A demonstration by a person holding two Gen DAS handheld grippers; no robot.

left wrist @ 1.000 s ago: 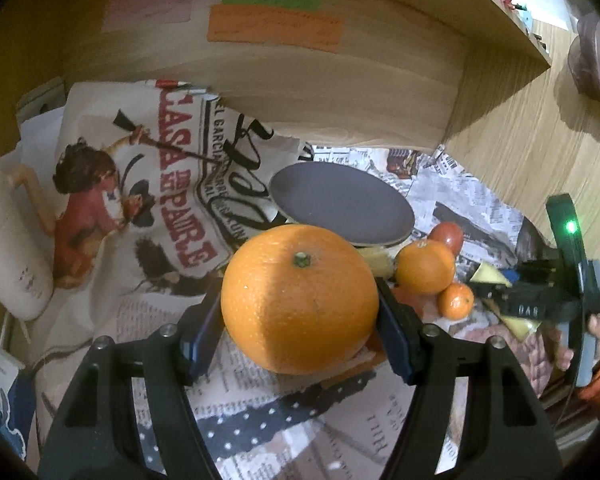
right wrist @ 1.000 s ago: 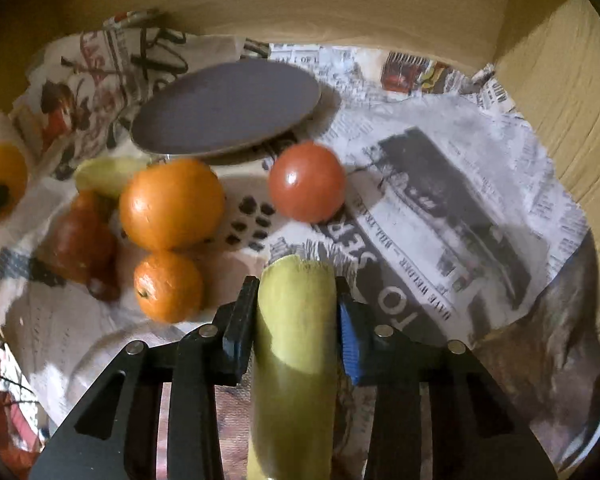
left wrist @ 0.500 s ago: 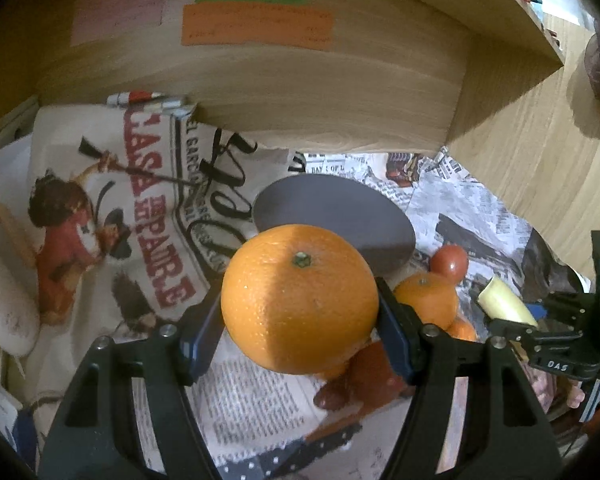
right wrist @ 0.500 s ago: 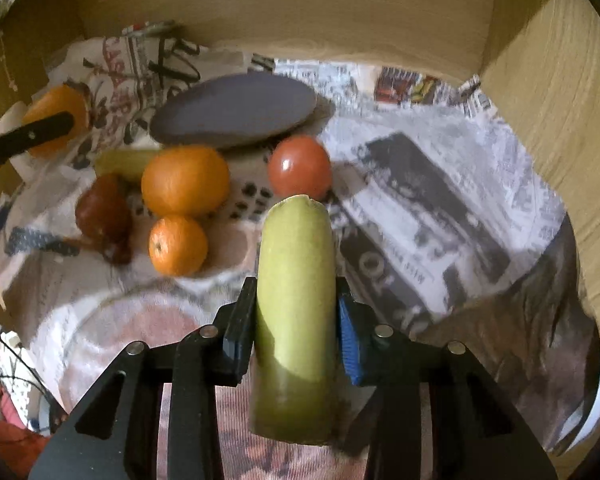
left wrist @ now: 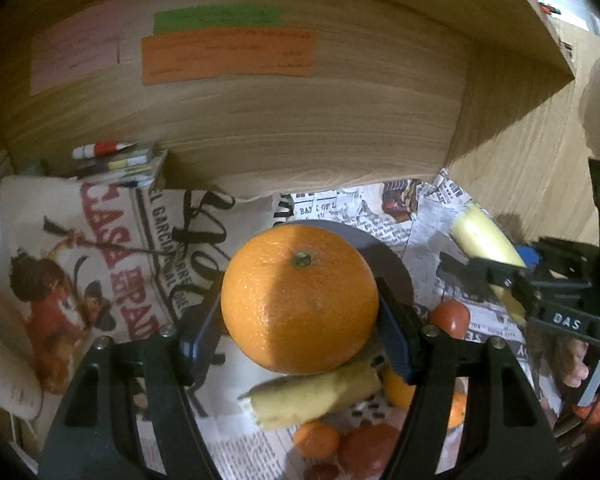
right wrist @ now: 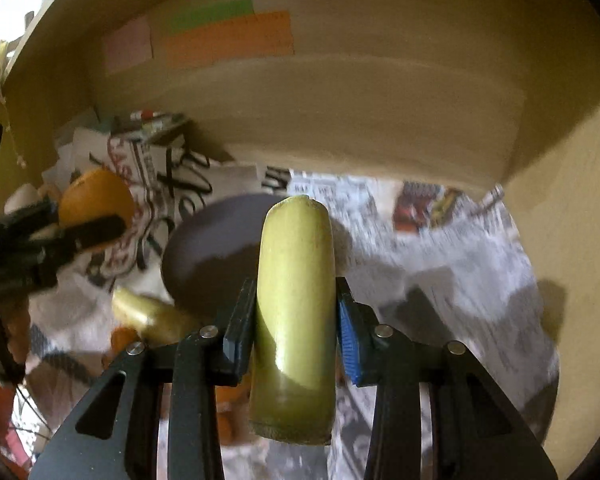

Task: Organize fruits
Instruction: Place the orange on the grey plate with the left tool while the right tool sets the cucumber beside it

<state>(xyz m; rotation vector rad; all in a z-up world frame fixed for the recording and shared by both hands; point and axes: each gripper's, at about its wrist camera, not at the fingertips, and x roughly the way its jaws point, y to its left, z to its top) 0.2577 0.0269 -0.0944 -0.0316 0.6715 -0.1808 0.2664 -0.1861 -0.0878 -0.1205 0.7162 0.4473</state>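
Right now your left gripper (left wrist: 300, 320) is clamped on the big orange (left wrist: 300, 300), one pad on each side, and holds it up over the fruit pile. Your right gripper (right wrist: 296, 320) squeezes a yellow-green banana piece (right wrist: 296, 312) around its middle, also up in the air, above the newspaper (right wrist: 460, 248) that covers the surface.

Under the orange lie another banana piece (left wrist: 316, 394), small oranges (left wrist: 316, 438) and tomatoes (left wrist: 450, 316), all near the front edge of the surface. The dark round plate (right wrist: 216, 248) sits behind them, closer to the wooden back wall (left wrist: 300, 128).

What could go wrong, I think: the orange is round and smooth, so it may slip out if you tip or shake your hand. The banana piece is soft, so a hard squeeze may squash it. Your two hands are near each other, so they could bump over the plate.

The left view shows the pile under the orange and the fingers of the hand (left wrist: 576, 360) on the right gripper. The right view is blurry on that pile, but it shows the bare newspaper by the right side wall.
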